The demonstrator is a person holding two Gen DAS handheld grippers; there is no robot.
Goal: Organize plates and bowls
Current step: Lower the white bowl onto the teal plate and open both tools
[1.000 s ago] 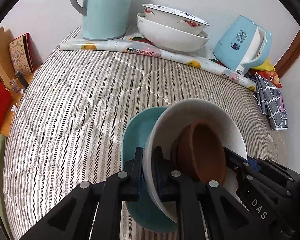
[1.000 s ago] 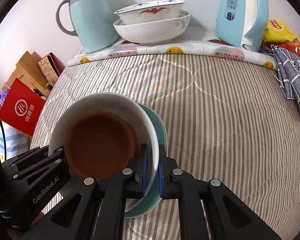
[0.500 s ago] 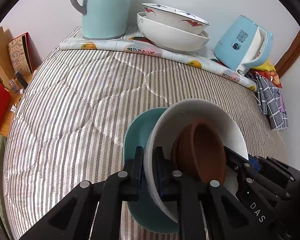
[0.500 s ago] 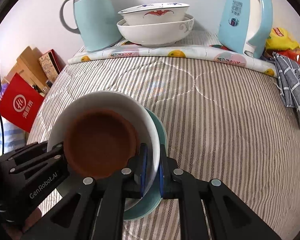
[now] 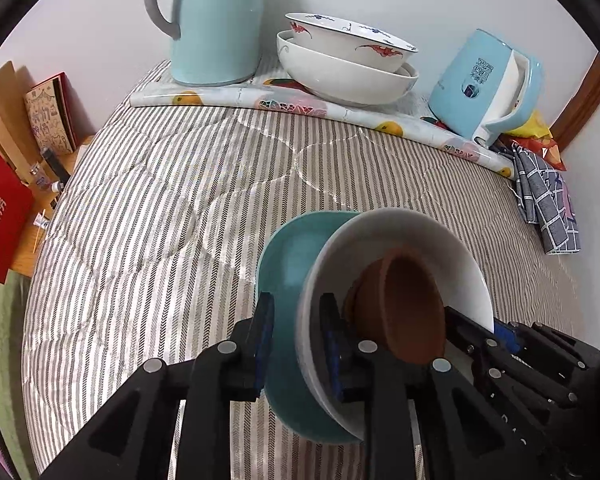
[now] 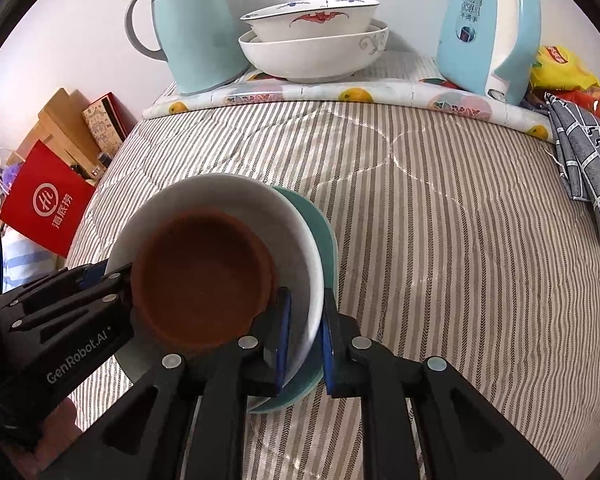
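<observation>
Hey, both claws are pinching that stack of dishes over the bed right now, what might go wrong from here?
1. The brown bowl sits loose inside the white bowl; neither claw grips it, so a tilt may slide it out.
2. The left claw and right claw pinch only the rims of the white bowl and teal plate; uneven pulling might slip one.
3. The striped quilt looks soft, so a stack set down could lean.

A striped quilt [image 5: 160,220] is spread across the surface. Along its far edge a fruit-printed mat [image 5: 260,100] is laid, on which a pale blue thermos jug [image 5: 216,20] and a light blue kettle [image 5: 488,88] are stood. A grey checked cloth [image 6: 580,160] is draped at the right, and a red bag [image 6: 44,208] is seen at the left.
</observation>
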